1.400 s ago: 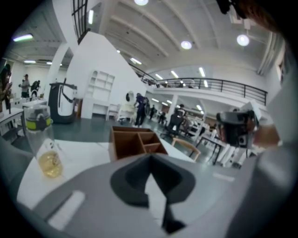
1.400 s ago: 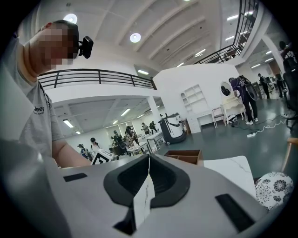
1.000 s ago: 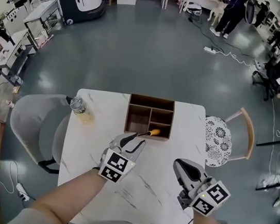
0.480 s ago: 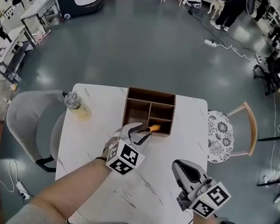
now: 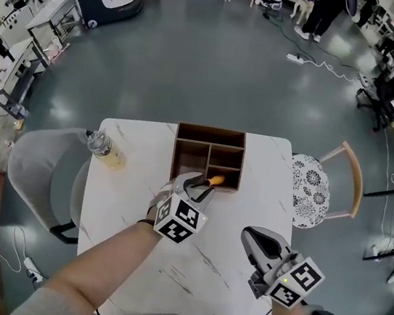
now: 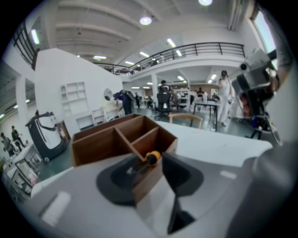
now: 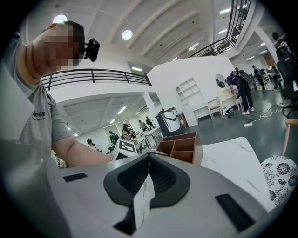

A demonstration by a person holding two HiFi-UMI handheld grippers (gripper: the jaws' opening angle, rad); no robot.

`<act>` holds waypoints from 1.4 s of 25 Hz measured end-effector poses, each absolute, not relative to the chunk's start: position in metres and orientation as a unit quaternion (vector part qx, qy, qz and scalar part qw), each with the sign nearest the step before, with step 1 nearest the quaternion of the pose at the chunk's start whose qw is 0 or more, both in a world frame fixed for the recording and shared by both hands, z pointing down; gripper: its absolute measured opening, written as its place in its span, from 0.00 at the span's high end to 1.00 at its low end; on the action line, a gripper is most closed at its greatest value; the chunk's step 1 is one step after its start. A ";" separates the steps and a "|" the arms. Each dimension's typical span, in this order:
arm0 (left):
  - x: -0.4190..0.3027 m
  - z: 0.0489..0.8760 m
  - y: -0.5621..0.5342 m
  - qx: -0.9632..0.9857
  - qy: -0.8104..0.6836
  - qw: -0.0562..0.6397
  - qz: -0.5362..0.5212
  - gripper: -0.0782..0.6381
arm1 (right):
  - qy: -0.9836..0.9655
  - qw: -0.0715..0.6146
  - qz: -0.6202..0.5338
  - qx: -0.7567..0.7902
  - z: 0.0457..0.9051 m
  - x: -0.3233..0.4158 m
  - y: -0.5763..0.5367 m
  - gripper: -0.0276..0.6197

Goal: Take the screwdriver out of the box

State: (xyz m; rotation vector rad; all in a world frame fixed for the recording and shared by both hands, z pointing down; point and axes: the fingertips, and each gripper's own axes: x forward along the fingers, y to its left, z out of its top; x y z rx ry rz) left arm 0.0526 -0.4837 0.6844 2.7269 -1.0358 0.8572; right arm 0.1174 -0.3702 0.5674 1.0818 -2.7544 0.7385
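Box: a brown wooden box with open parts (image 5: 212, 130) sits at the far side of the white marble counter (image 5: 265, 189).
Screwdriver: the orange-handled screwdriver (image 5: 215, 181) is in the near right part of the box, its handle at the near wall.
Left tool: the left tool (image 5: 200, 185) is at that wall. Its jaws have just been opening and are wide apart, with the handle between them but not squeezed.
Right tool: the right tool (image 7: 149, 155) is over the counter, well apart from the box, with its jaws together and nothing in them.
Bottle: a clear bottle of yellow drink (image 5: 104, 149) stands left of the box.
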 end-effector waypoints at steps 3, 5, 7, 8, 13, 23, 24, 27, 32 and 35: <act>0.054 0.686 -0.485 0.895 -0.339 0.051 0.284 0.67 | -0.901 0.047 0.243 0.355 0.568 0.117 -0.370 0.94; 0.053 0.686 -0.485 0.895 -0.340 0.050 0.283 0.66 | -0.901 0.047 0.243 0.355 0.569 0.117 -0.370 0.95; 0.053 0.686 -0.485 0.895 -0.341 0.051 0.282 0.66 | -0.901 0.048 0.243 0.355 0.569 0.118 -0.369 0.94; 0.053 0.686 -0.485 0.895 -0.341 0.052 0.281 0.66 | -0.901 0.048 0.244 0.356 0.570 0.118 -0.369 0.95; 0.054 0.686 -0.485 0.895 -0.343 0.060 0.280 0.68 | -0.901 0.042 0.246 0.355 0.568 0.117 -0.369 0.94; 0.051 0.687 -0.483 0.890 -0.348 0.074 0.284 0.74 | -0.902 0.042 0.248 0.350 0.568 0.112 -0.367 0.94; 0.051 0.686 -0.483 0.890 -0.348 0.075 0.285 0.75 | -0.902 0.042 0.248 0.350 0.568 0.112 -0.367 0.95; 0.050 0.686 -0.482 0.889 -0.348 0.078 0.286 0.77 | -0.903 0.042 0.246 0.350 0.568 0.111 -0.367 0.94; 0.049 0.685 -0.482 0.888 -0.350 0.086 0.285 0.78 | -0.902 0.040 0.244 0.353 0.565 0.114 -0.366 0.94; 0.048 0.684 -0.482 0.888 -0.351 0.095 0.280 0.78 | -0.902 0.039 0.243 0.355 0.563 0.116 -0.366 0.94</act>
